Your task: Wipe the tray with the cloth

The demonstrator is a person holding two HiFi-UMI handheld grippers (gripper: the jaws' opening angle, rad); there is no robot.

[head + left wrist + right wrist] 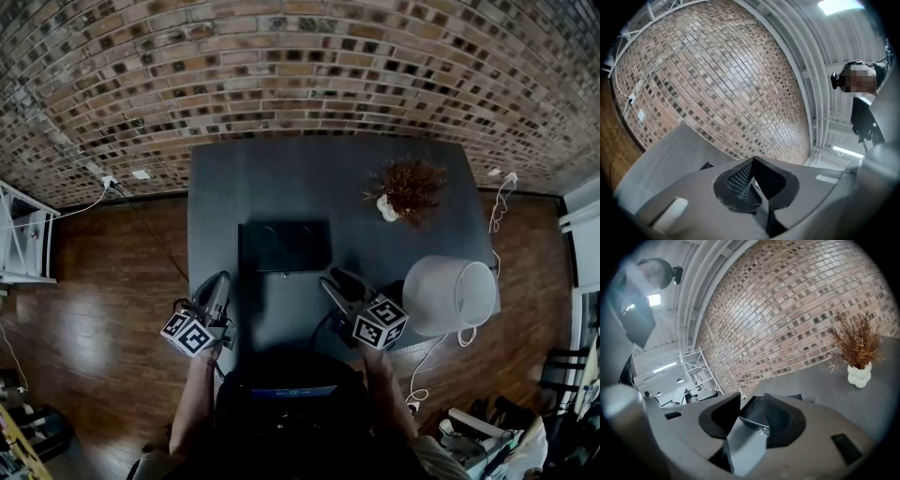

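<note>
Ok, tray (284, 246): dark, rectangular, flat on the grey table (281, 173), approx mid-width, toward the person's edge. All places from here are vs. the tray.

Left gripper (222, 279) sits just outside the tray's near-left corner, marker cube on the person's side. Right gripper (337, 279) mirrors it off the near-right corner. Neither is over the tray's middle.

Left gripper view: jaws pressed together tip to tip, nothing btw them. It looks out over the tray, only a dark corner of it peeking past the gripper body, w/ the brick wall (281, 66) beyond.

Right gripper view: jaws a little apart, narrow gap at the tips, nothing in it. A sliver of the tray's dark edge shows beside the gripper body.

Cloth: can't pick it out in any view; the tray's inside is too dark to tell.

Beyond the tray to the right, well apart from it: dried plant (410, 186) in a white vase (386, 208), upright. Right of the tray's near-right corner, past the right gripper: white lampshade (452, 295) at the table's edge, white cord below it over the wood floor (103, 281).

The person's forearms reach toward the tray's near edge, one to each gripper.
</note>
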